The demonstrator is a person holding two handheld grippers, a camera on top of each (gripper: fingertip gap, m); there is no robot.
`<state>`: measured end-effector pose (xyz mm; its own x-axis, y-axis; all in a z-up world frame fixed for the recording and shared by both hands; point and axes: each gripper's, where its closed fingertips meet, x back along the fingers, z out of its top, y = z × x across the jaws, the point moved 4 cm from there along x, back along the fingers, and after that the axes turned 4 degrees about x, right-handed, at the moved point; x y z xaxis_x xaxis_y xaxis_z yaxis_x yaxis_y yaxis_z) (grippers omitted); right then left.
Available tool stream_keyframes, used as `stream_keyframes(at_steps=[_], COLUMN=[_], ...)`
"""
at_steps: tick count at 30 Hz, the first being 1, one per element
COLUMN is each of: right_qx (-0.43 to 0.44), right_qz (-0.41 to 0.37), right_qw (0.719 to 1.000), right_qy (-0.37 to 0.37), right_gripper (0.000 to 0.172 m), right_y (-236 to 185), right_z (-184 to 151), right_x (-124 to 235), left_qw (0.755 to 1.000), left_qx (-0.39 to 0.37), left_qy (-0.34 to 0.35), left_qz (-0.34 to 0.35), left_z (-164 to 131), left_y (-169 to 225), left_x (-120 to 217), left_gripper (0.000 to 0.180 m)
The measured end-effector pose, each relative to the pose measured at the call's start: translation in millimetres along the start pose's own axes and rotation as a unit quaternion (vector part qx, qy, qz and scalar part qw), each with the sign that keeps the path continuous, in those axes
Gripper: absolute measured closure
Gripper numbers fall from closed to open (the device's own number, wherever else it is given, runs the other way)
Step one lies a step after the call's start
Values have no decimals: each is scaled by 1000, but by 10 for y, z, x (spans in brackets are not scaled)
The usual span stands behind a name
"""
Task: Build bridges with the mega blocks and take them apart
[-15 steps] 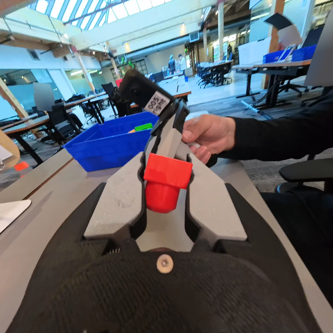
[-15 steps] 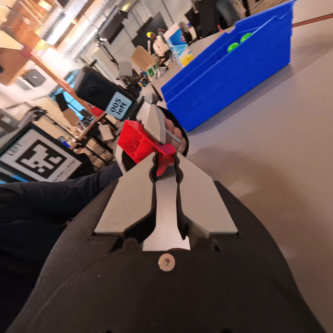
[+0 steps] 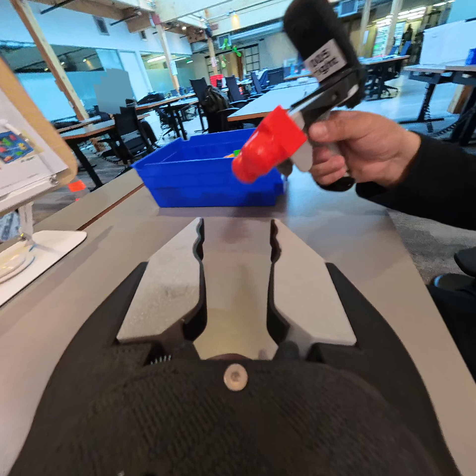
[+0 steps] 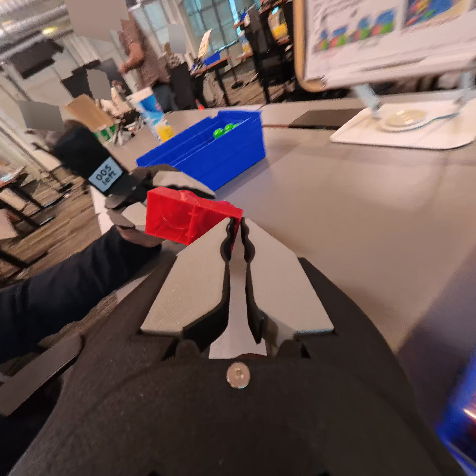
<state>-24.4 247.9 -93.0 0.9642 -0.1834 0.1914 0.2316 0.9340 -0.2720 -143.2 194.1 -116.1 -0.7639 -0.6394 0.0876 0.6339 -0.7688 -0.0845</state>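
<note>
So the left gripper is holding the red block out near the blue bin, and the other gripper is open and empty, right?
Not quite: the right gripper holds the red block, pinching its thin wall, and the left gripper is open and empty. Both wrist views show it, and the blue bin is indeed nearby.

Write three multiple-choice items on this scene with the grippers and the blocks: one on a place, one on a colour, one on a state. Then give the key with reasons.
1. Where is the red block?
A. Inside the blue bin
B. Flat on the table
C. Lifted in the air, at the right gripper

2. What colour are the blocks seen in the bin from the right wrist view?
A. Green
B. White
C. Black

3. How do the left gripper's fingers stand?
A. Spread, with nothing between
B. Clamped on the red block
C. Closed together

Key: 1 C, the block hangs above the bin. 2 A, green blocks show over the rim. 3 A, bare table shows between the fingers.
</note>
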Motion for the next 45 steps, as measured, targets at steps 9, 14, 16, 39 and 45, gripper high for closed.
stream_keyframes(at_steps=[9, 14, 16, 39, 45], right_qx=[76, 94, 94, 221, 257], right_qz=[-339, -387, -390, -144, -118], right_qw=[938, 916, 915, 963, 956], right_qy=[-19, -45, -53, -53, -80], right_gripper=[170, 167, 159, 131, 131], right_y=[1318, 1544, 1563, 212, 88], right_z=[427, 377, 344, 35, -208], right_x=[1042, 1152, 1134, -873, -1053], left_qw=[989, 984, 983, 971, 905], left_qx=[104, 140, 150, 127, 105], left_qy=[-68, -70, -68, -30, -77], left_qz=[78, 86, 84, 202, 405], left_z=[-310, -350, -350, -48, 459], left_y=[-385, -466, -477, -617, -1251], left_x=[-14, 18, 28, 461, 1620], left_gripper=[125, 125, 125, 130, 141])
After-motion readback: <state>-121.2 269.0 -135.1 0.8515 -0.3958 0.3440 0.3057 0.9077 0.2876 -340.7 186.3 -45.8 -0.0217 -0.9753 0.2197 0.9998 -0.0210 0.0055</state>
